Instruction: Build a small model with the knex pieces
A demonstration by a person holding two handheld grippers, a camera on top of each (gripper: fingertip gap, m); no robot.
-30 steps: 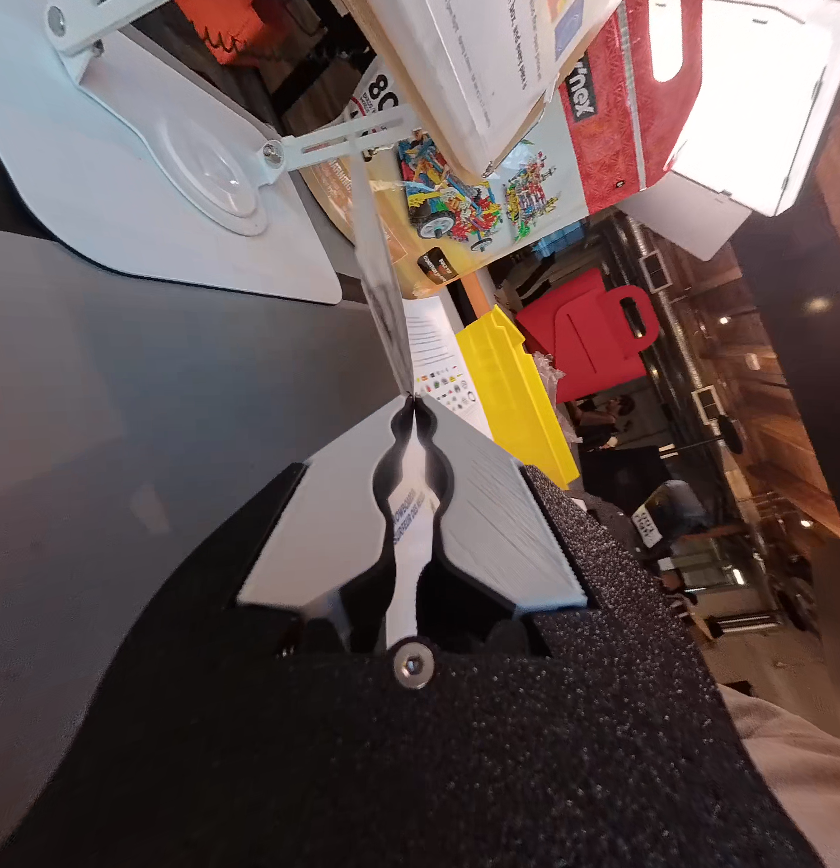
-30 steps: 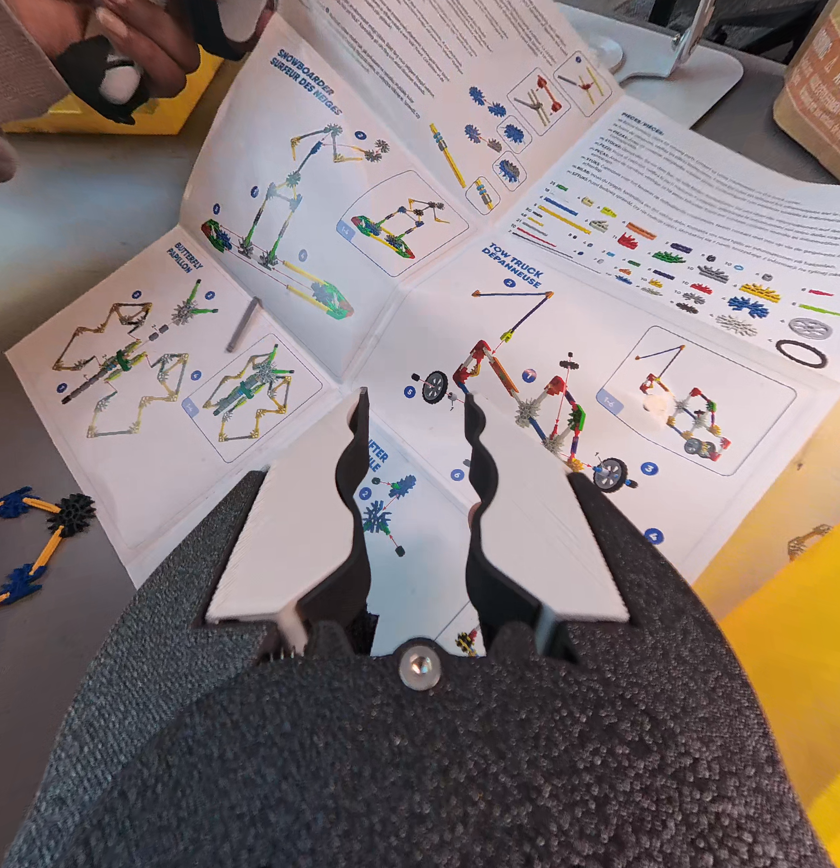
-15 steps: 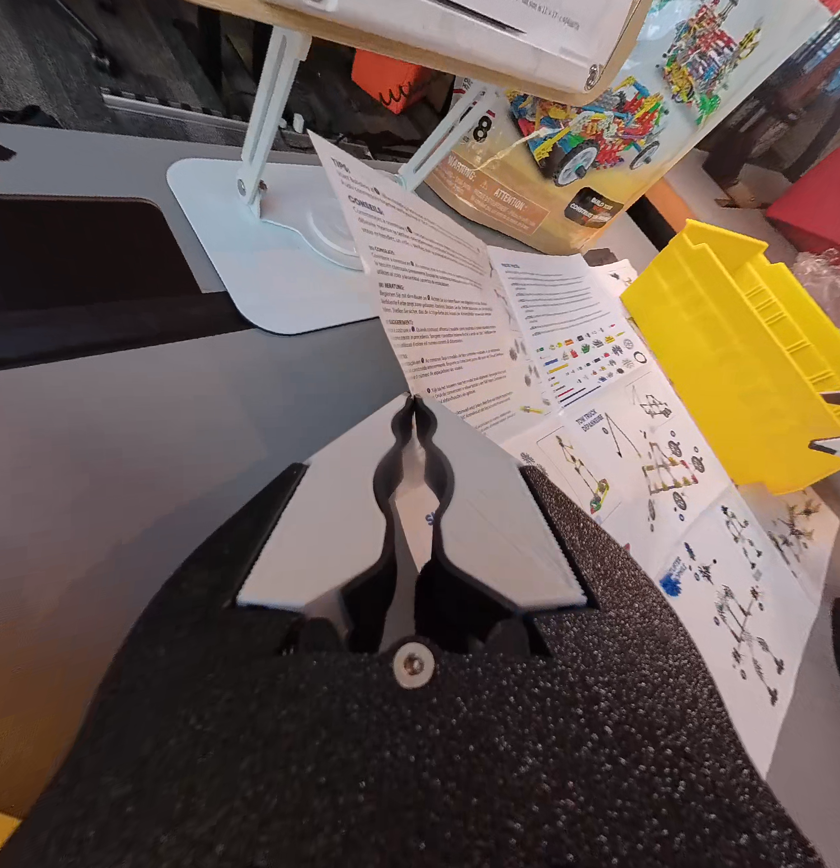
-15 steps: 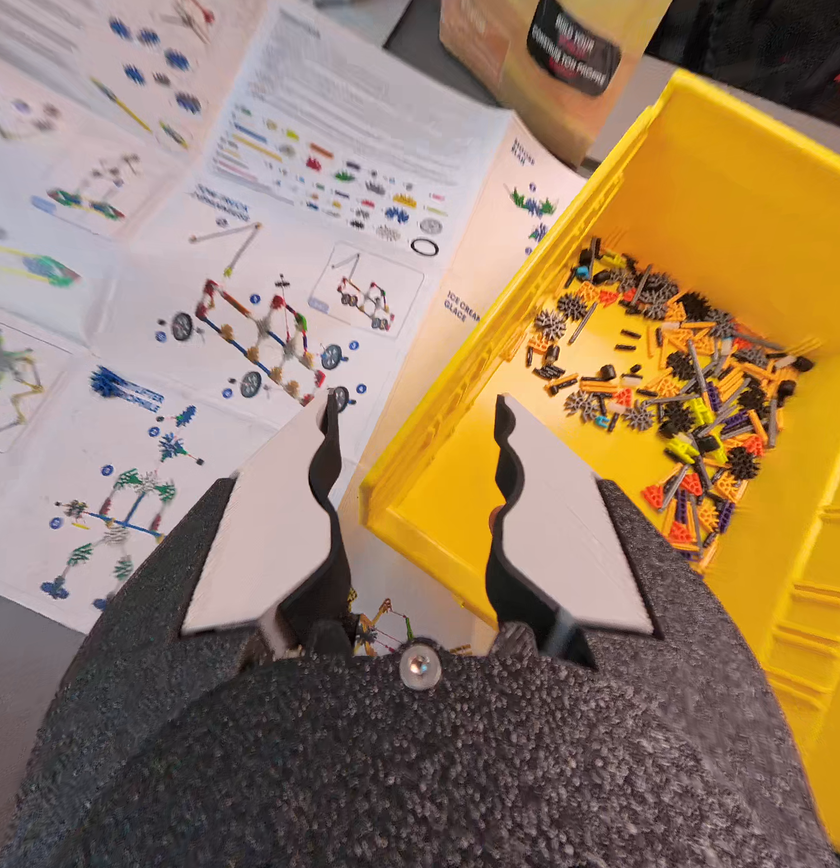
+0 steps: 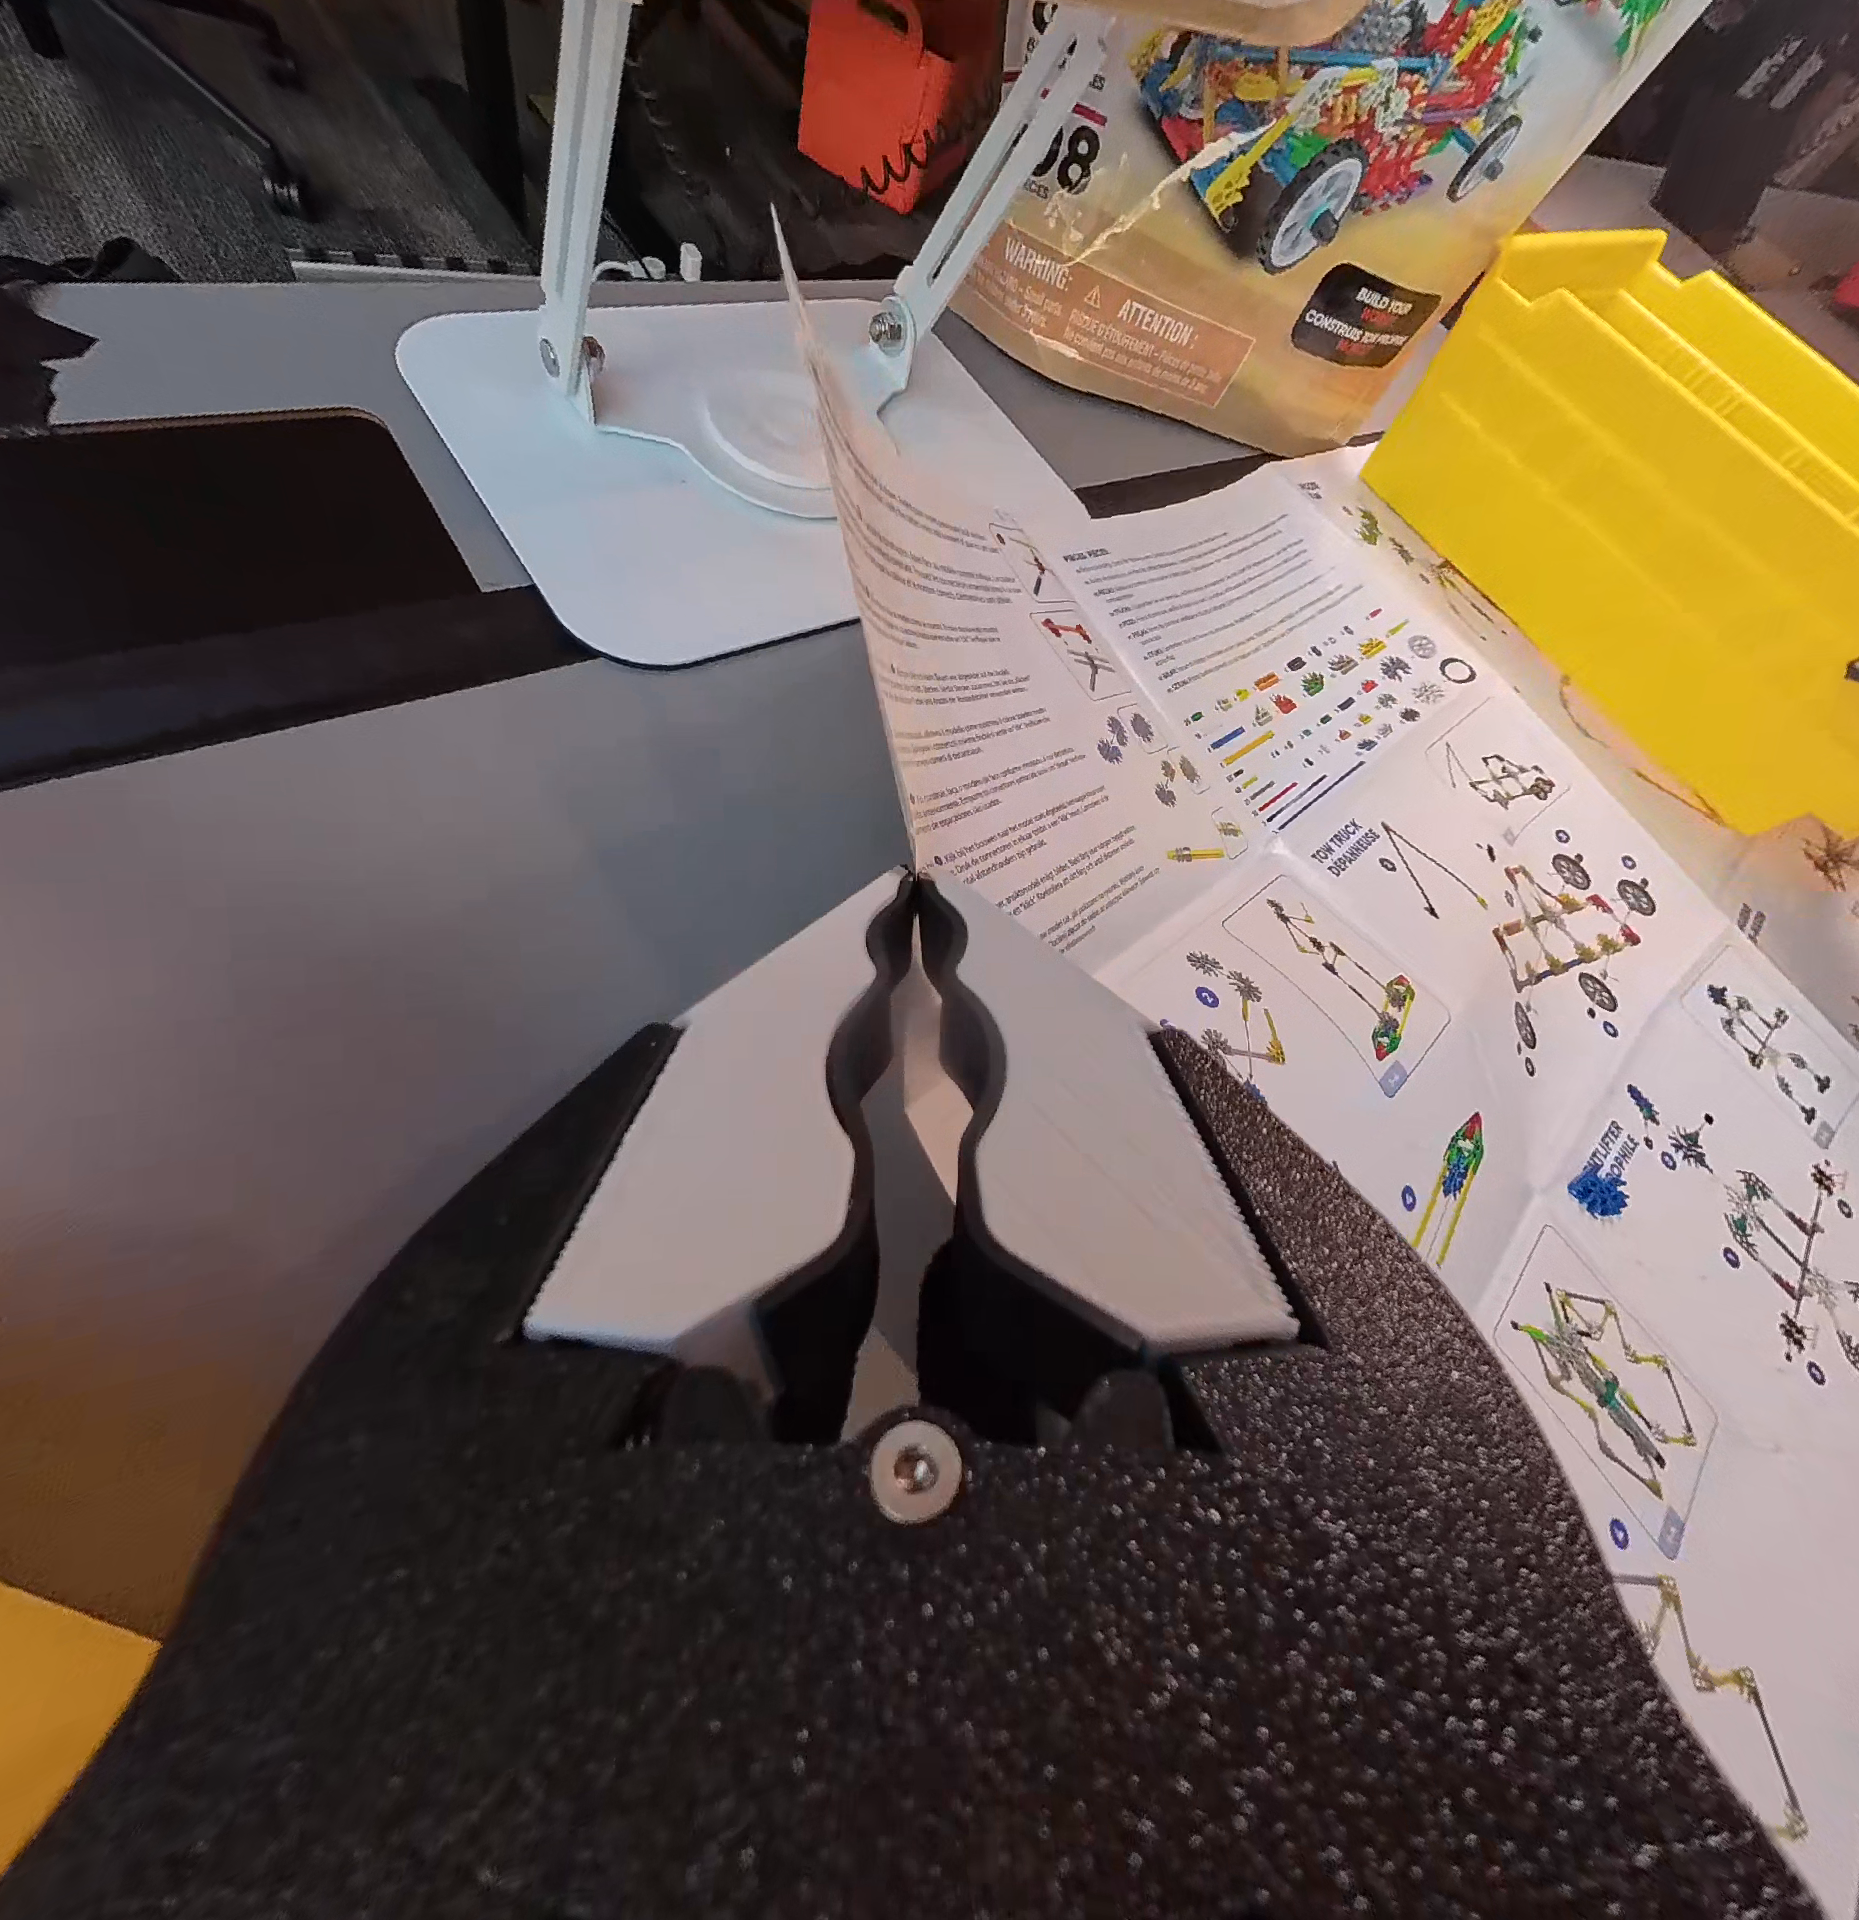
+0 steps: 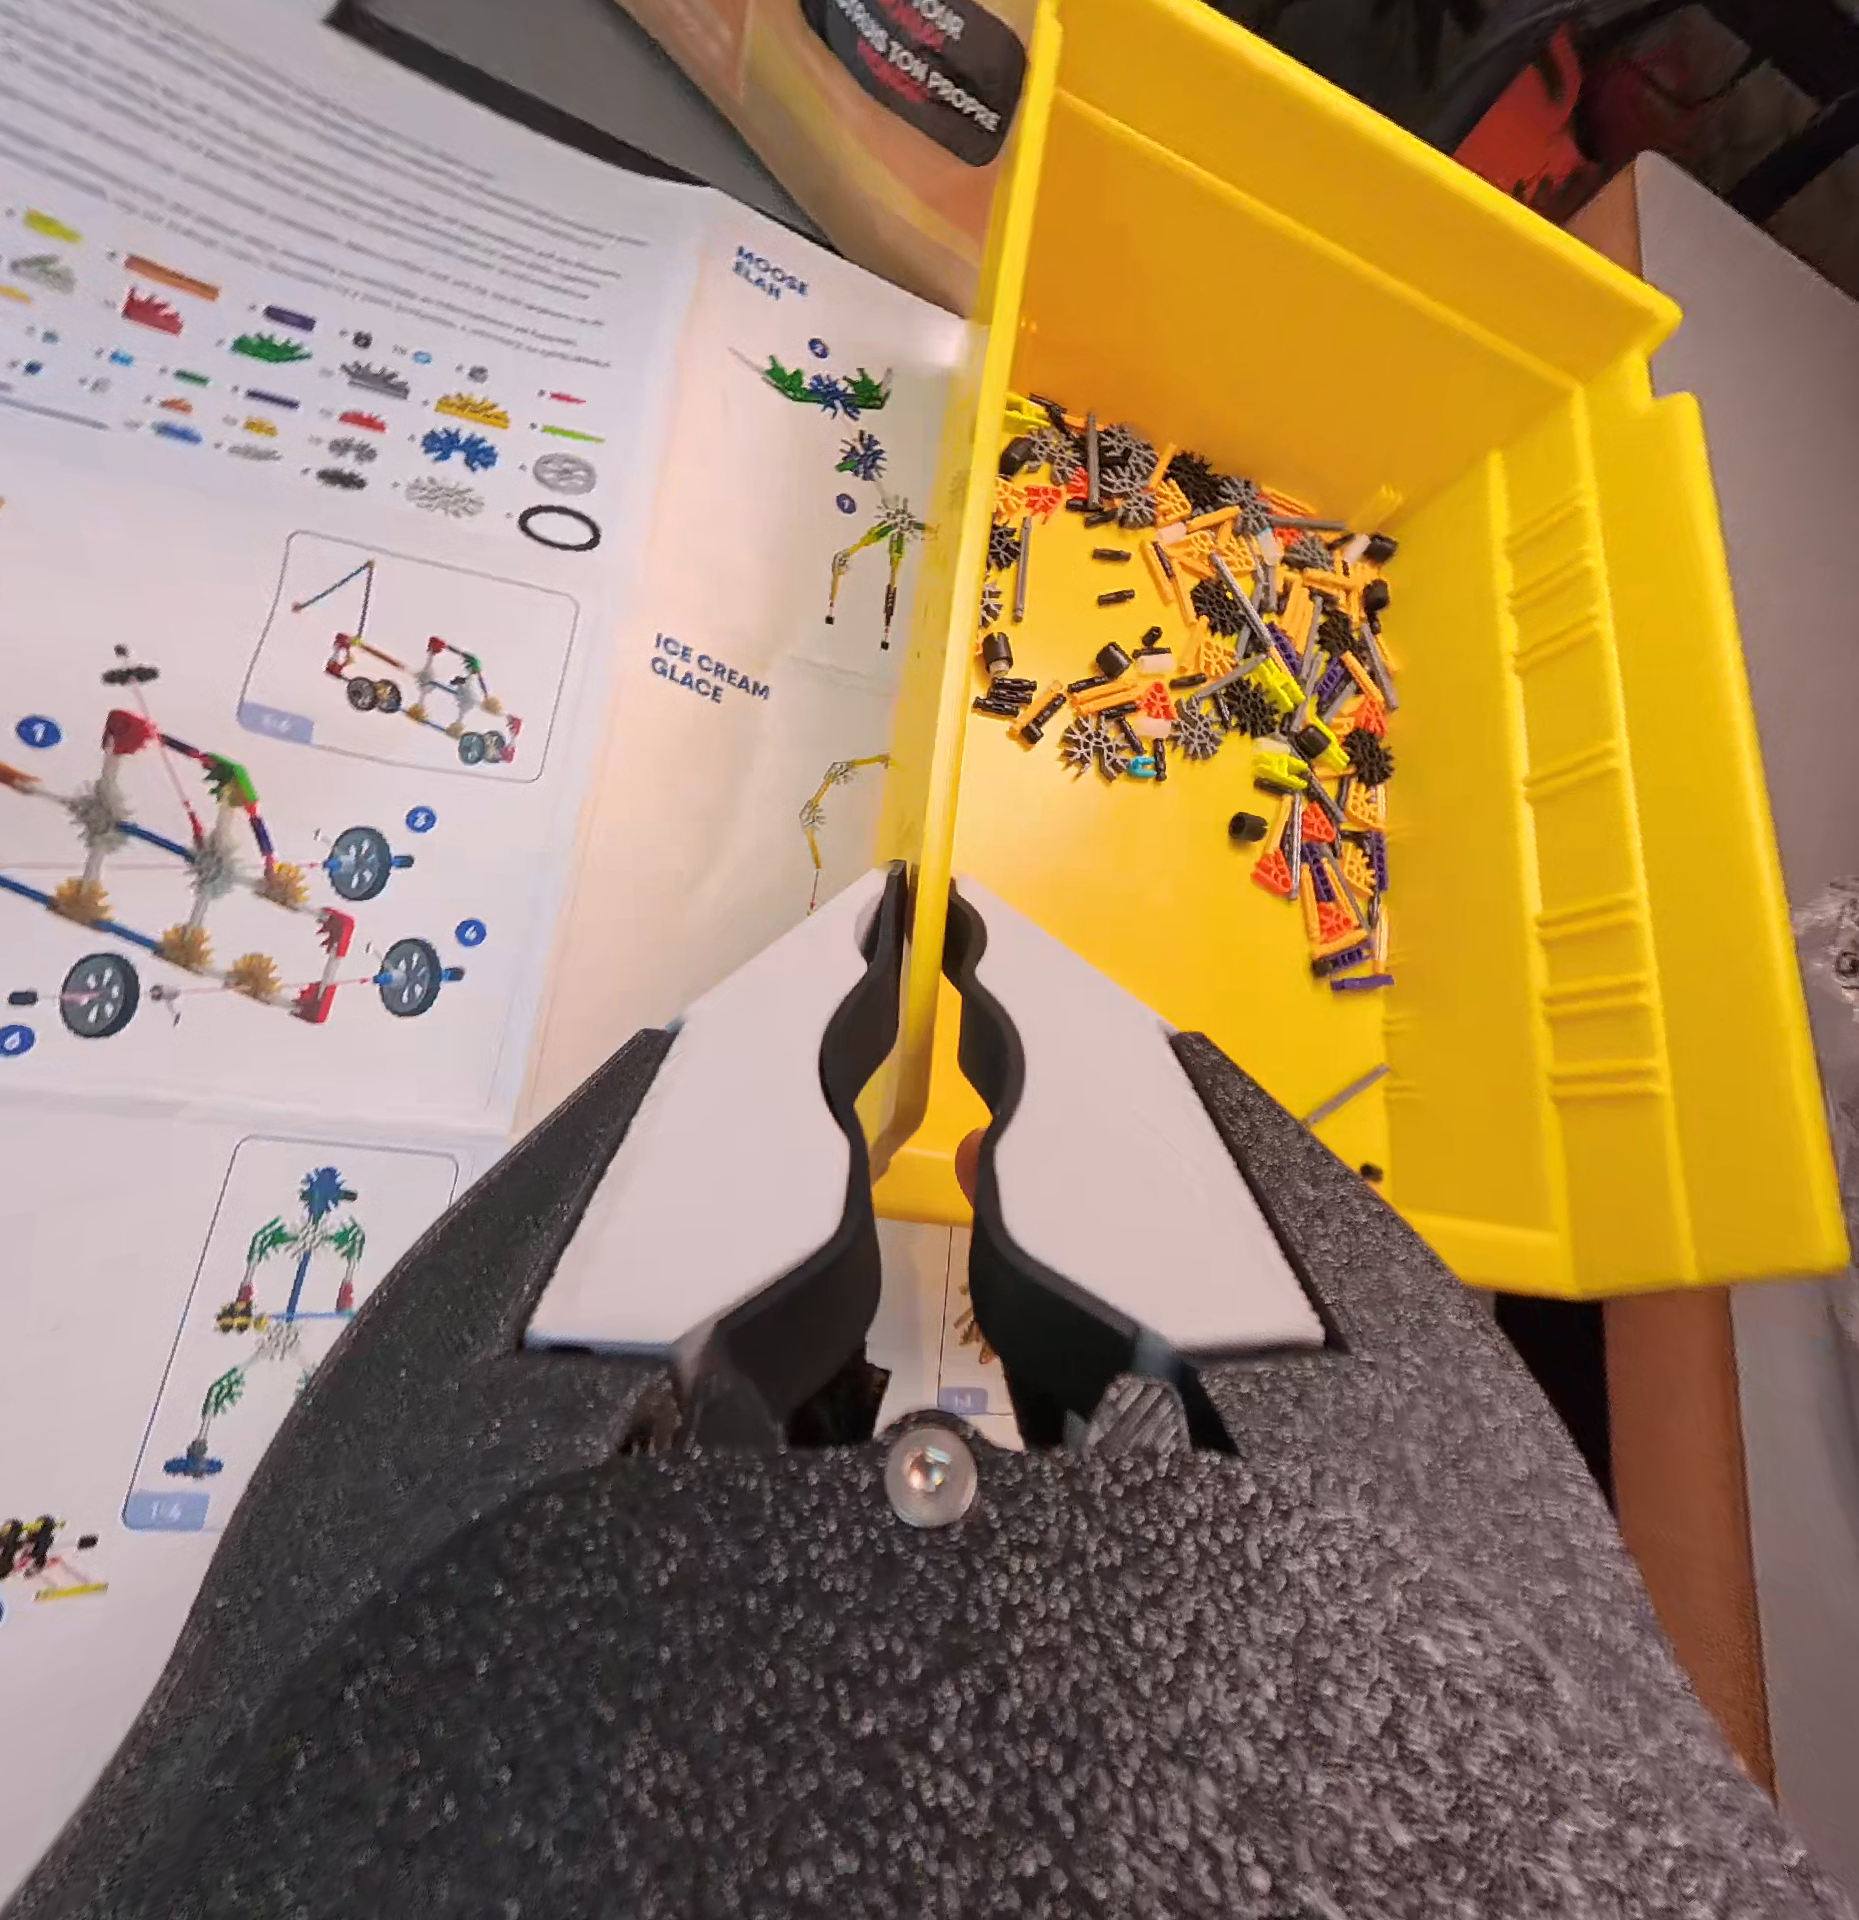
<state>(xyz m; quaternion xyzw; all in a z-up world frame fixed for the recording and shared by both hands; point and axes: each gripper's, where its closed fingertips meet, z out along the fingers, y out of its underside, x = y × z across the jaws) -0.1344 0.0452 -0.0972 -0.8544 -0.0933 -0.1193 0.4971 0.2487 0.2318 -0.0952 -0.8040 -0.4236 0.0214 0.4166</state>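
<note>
Pinching a raised flap of the instruction sheet (image 5: 1008, 665) in the closed left tool (image 5: 914, 883); right tool (image 6: 923, 883) clamped on the yellow bin's (image 6: 1268, 312) near wall, beside the sheet on the bench (image 5: 385, 935). Keep both grips firm, lifting slowly to avoid tearing.

Left wrist view looks low across the grey table (image 5: 385, 935); right looks steeply down, close; both share the unfolded white instruction sheet (image 5: 1320, 935) and yellow plastic bin (image 6: 1268, 312)
</note>
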